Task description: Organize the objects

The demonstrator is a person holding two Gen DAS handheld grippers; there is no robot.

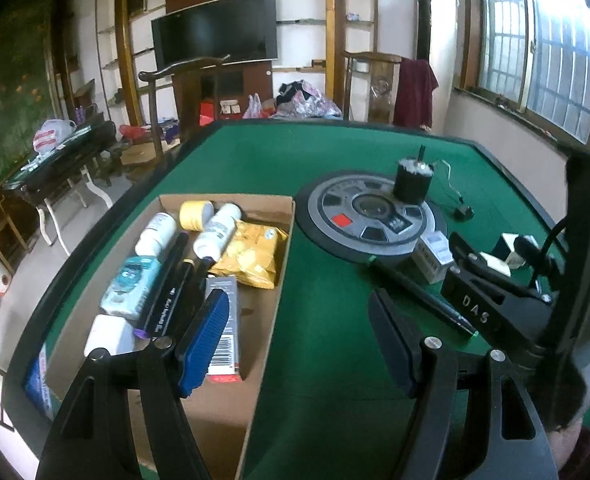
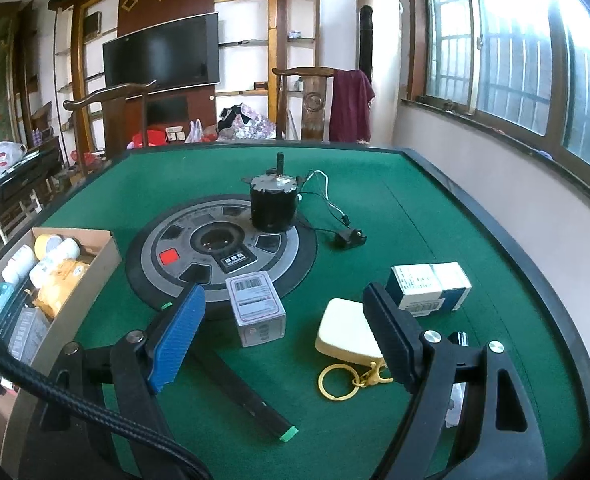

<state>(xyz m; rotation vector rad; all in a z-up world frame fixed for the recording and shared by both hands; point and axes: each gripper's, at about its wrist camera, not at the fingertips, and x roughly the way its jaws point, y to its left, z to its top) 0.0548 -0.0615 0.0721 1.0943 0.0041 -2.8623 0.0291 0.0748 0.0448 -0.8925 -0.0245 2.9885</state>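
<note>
The cardboard box at the left of the bench is already crowded with white bottles, a yellow crinkled packet and dark markers; the likely trouble is that anything dropped in carelessly lands on the round bottles and rolls, or catches the thin cardboard wall and tips it. The left gripper hangs over the box edge, jaws released and empty. Just right of it lies a slim black pen with a green tip; smooth and round, it could spin away under ribbed pads. The small grey carton sits partly on the raised centre disc, so it may rock. The right gripper is also released, holding nothing; the cream case with its yellow ring could snag; the blue-and-white box lies furthest right.
</note>
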